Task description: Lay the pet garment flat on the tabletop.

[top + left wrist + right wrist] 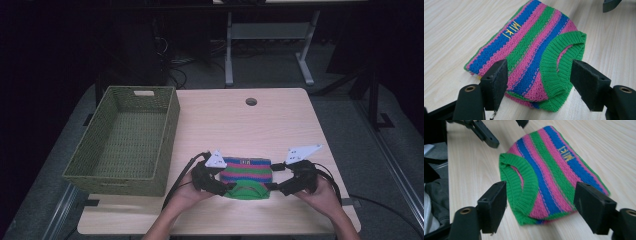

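A small folded knitted sweater [246, 175] lies flat on the pale wood-grain bench [280, 125], between the two hand-held grippers. Its knit is chunky and ridged, in lengthwise stripes of pink, blue and green, with yellow stitched letters on one blue stripe. A ribbed green collar forms a curved loop at the end nearest the person; the opposite, straight-hemmed end points away across the bench. In the high view the folded piece is a rough rectangle with its long axis running from one gripper to the other.

The left hand-held gripper [537, 83] has its blocky black jaws spread wide, one on each side of the sweater's near corner, the pads not pressing the wool. The right hand-held gripper [540, 207] likewise stands open, its jaws straddling the collar end without pinching it.

Beyond the left hand-held gripper sits a rectangular olive-green woven basket [125, 140] with a cut-out handle slot in its far wall.
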